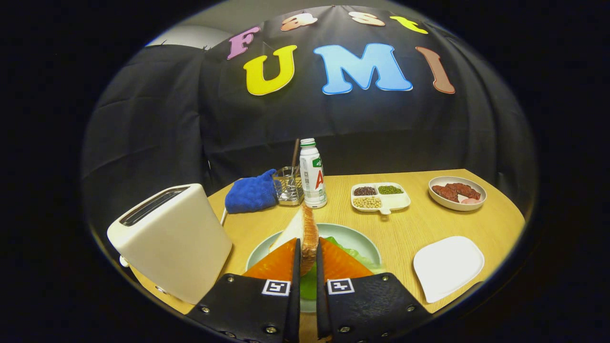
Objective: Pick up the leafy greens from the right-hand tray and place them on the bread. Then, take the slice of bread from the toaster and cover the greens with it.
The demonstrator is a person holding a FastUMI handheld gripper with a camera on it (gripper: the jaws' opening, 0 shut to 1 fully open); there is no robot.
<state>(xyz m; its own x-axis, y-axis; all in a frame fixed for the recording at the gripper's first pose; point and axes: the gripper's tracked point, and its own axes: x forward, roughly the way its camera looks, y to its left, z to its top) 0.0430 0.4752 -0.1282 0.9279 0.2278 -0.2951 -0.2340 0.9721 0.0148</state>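
The table [429, 224] spreads ahead of the gripper, pale wood, with the task's things near and the rest pushed back against the cloth wall. The toaster [171, 240] stands close on the left of the fingers, its slot up and dark; no bread can be made out in it from here. The green plate [355, 237] lies straight under and just ahead of the fingers, which suits it as the place where the sandwich is built. On it the greens [355, 253] show as a ruffled edge just right of the right finger, apparently already laid down, though the bottom bread beneath them is hidden. The white tray [448, 267] sits bare to the right, near the plate.

Further off, beyond the plate, stand a bottle [313, 174], a blue cloth [251, 194] and a wire caddy [288, 186] to its left, then a divided dish [381, 197] of beans and a bowl [457, 193] of meat away to the right; none of these looks to belong to the job.

The gripper [308, 257] is drawn narrow, both orange fingers [279, 264] pressing on a slice of bread [305, 233] held on edge between them, crust toward the camera. It hangs upright above the plate, so I judge this the last step: the slice needs tipping flat before it is let go over the greens, or it may land askew.
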